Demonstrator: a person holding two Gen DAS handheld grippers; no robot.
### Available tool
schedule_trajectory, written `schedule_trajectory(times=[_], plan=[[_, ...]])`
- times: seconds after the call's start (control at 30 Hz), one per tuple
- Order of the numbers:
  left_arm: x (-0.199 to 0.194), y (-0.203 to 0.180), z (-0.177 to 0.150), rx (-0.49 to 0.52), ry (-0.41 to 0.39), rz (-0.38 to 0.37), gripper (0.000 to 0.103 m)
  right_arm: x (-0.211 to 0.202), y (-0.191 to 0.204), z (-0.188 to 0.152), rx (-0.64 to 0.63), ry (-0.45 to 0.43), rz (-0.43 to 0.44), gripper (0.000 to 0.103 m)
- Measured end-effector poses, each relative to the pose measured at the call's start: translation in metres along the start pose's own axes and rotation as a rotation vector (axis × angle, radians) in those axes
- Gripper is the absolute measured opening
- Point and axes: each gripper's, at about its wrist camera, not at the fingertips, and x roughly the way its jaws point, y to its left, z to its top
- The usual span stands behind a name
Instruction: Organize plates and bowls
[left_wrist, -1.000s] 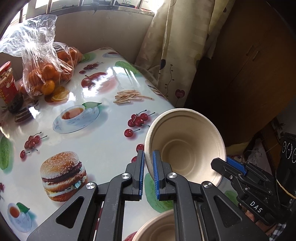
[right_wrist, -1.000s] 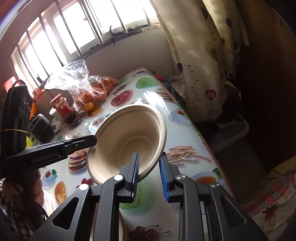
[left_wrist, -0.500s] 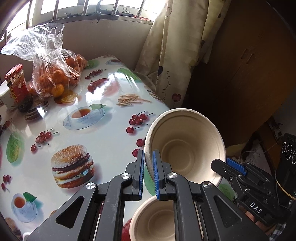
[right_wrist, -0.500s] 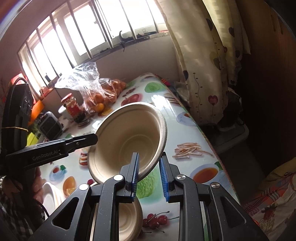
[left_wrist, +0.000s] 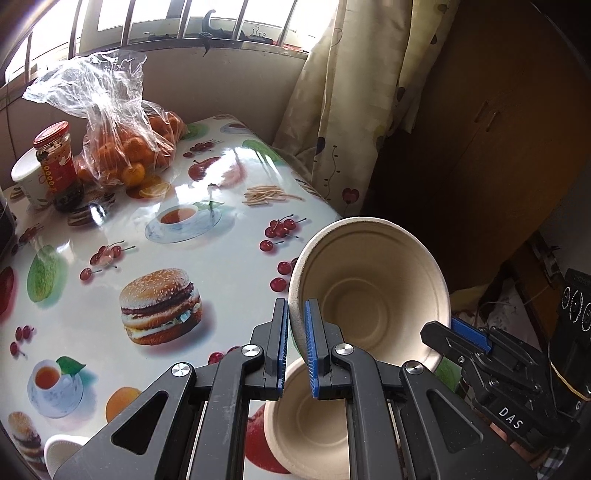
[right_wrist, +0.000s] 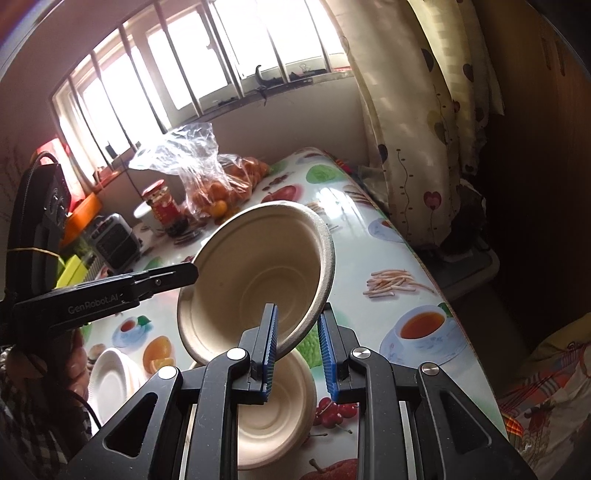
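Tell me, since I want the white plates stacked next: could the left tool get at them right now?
Probably not yet. The left tool is shut on the rim of the lifted bowl, which the right tool also grips. The white plates lie uncovered on the table, but the bowl must go down first.

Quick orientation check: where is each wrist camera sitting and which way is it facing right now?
Left wrist: on the left gripper, looking down across the table toward the window; right gripper shows.
Right wrist: on the right gripper, facing the window; left gripper and a hand show.
Shared: the held bowl, second bowl below, bag of oranges.
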Motion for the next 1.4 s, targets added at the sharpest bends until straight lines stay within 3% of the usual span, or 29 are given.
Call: schedule_trajectory(times=[0.67,1.4], plan=[[-0.025,0.003,-0.039,-0.012,-0.005,0.002,0.01,-0.021,0.02,-0.035,-0.01,0.002,0.013,0.021],[-0.016,0.012,-0.077,-0.042,0.056,0.019,0.01,-0.014,0.023,-0.066,-0.006,0.058,0.013,0.021]])
